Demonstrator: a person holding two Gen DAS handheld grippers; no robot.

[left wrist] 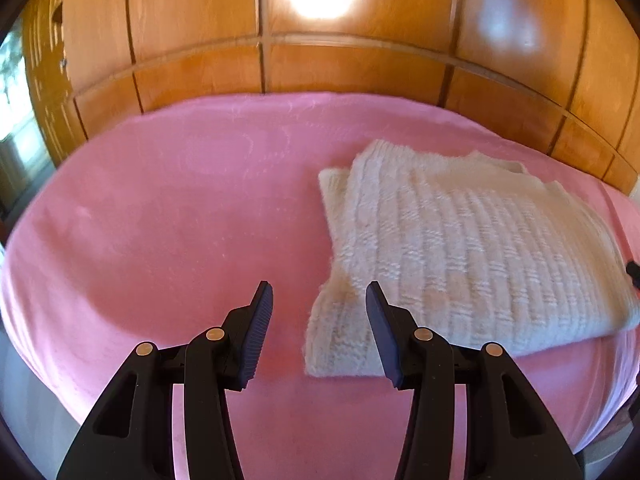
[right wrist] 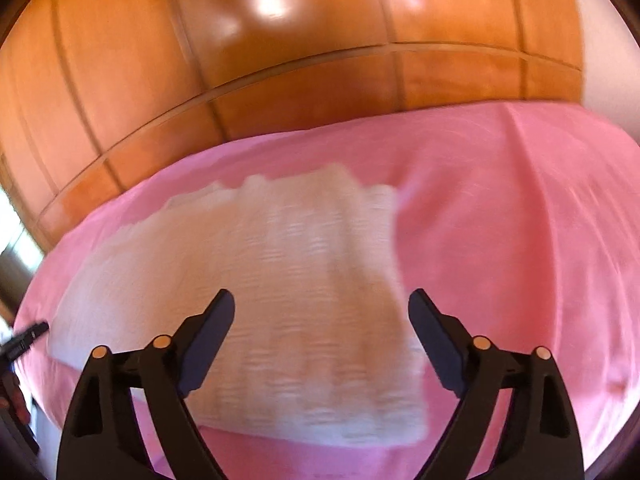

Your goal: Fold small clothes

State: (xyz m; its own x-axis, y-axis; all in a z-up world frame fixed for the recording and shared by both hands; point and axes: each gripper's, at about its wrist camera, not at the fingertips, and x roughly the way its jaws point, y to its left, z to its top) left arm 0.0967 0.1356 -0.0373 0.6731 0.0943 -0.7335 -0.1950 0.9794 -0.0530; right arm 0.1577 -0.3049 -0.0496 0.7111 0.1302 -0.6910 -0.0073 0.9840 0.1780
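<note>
Both grippers hang over a bed with nothing between their fingers. Leftmost, the left gripper [left wrist: 320, 312] has its jaws apart above the pink blanket [left wrist: 168, 200], its right finger just over the near left corner of the cream knitted sweater [left wrist: 460, 248]. That sweater lies folded flat on the blanket toward the bed's right side — nearer the far edge, where the wooden wardrobe [left wrist: 360, 64] stands. Further right, the right gripper [right wrist: 322, 320] hovers with jaws spread wide over the sweater's near right part — this view is blurred.
</note>
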